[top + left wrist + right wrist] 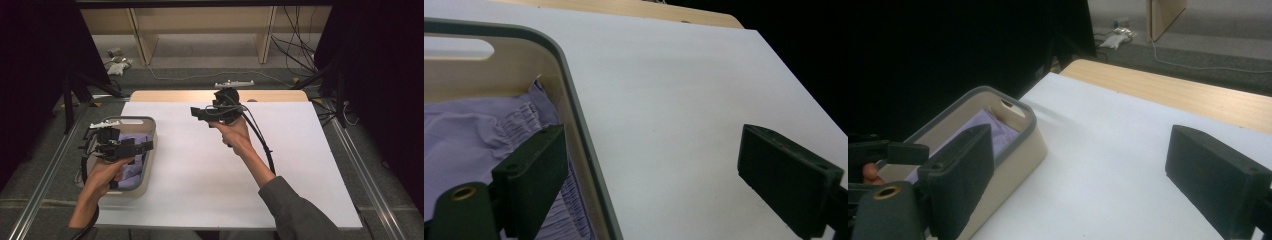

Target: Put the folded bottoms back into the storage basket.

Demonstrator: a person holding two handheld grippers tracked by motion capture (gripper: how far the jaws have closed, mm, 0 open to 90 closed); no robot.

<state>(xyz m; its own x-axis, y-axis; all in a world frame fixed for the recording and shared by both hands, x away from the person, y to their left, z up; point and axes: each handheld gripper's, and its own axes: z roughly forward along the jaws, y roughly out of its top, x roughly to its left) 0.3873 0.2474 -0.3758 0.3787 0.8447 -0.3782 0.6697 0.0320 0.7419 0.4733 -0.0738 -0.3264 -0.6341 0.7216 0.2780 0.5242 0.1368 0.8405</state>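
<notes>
A beige bin [149,161] with a grey rim stands at the table's left edge, with a lavender cloth [133,168] crumpled inside. My left gripper [149,146] hovers over the bin and points right. Its jaws are open and empty. In the left gripper view [669,185] one jaw hangs over the cloth [469,135] beside the bin's rim [574,102], the other over the white sheet. My right gripper [196,114] is held up above the far middle of the table, pointing left, open and empty [1088,185]. It looks toward the bin [1020,152] and the cloth [983,125].
A white sheet [225,170] covers most of the wooden table [190,95]. Cables [295,50] and small items lie on the floor behind it, near wooden shelf legs [142,42]. Dark curtains stand on both sides, and metal rails [45,175] run along the table.
</notes>
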